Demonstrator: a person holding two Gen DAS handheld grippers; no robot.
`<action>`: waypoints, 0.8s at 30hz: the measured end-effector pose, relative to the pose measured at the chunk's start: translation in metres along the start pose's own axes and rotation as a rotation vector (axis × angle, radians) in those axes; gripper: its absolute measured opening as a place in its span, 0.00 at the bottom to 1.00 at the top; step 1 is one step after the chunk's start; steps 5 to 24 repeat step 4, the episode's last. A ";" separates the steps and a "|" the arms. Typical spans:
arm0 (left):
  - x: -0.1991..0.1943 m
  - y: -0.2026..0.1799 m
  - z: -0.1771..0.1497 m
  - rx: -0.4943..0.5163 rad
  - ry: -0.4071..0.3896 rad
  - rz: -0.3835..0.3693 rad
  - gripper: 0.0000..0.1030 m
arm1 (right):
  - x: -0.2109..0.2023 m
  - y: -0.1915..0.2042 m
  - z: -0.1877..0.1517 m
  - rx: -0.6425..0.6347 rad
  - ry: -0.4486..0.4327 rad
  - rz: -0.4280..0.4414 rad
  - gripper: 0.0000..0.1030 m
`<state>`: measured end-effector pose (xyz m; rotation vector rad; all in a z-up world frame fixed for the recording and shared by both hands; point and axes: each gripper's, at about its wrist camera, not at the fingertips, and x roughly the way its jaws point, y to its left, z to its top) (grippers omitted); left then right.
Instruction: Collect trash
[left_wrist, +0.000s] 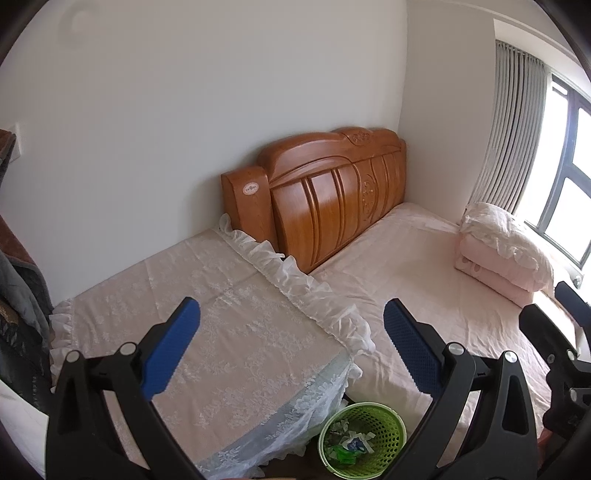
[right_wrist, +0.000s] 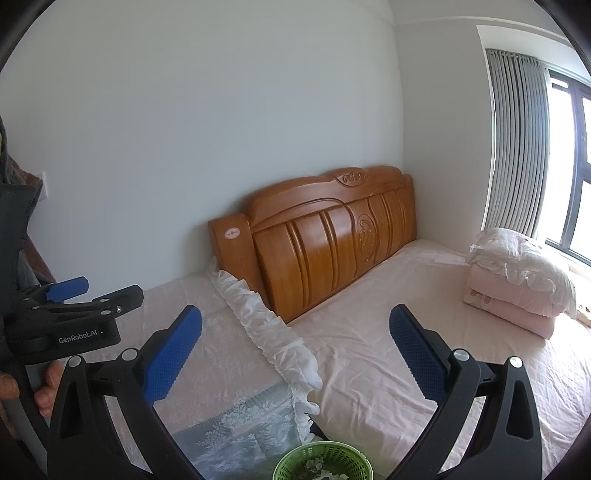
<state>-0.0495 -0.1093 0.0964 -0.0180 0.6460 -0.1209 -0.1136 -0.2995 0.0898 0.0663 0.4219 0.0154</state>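
A green mesh trash basket (left_wrist: 364, 437) stands on the floor between the lace-covered table and the bed, with crumpled white and green wrappers (left_wrist: 351, 445) inside. Its rim also shows at the bottom of the right wrist view as the basket (right_wrist: 323, 461). My left gripper (left_wrist: 291, 343) hangs above the lace cloth, open, with nothing between its blue pads. My right gripper (right_wrist: 295, 349) is held higher over the table edge and bed, also open and empty. In the right wrist view the left gripper (right_wrist: 74, 295) appears at the left, held by a hand (right_wrist: 48, 384).
A low table under a frilled lace cloth (left_wrist: 229, 332) fills the left foreground. A bed with a pink sheet (left_wrist: 424, 280), a carved wooden headboard (left_wrist: 332, 192) and folded pink bedding (left_wrist: 502, 251) lies to the right. A curtain and window (left_wrist: 554, 155) stand far right. Dark clothing (left_wrist: 18, 295) hangs at the left.
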 end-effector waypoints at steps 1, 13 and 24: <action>0.000 0.000 0.000 -0.002 0.001 -0.004 0.92 | 0.000 -0.001 0.000 0.000 0.001 0.000 0.98; 0.001 -0.001 0.001 -0.001 0.002 -0.004 0.92 | 0.001 -0.001 0.000 -0.001 0.002 -0.002 0.98; 0.001 -0.001 0.001 -0.001 0.002 -0.004 0.92 | 0.001 -0.001 0.000 -0.001 0.002 -0.002 0.98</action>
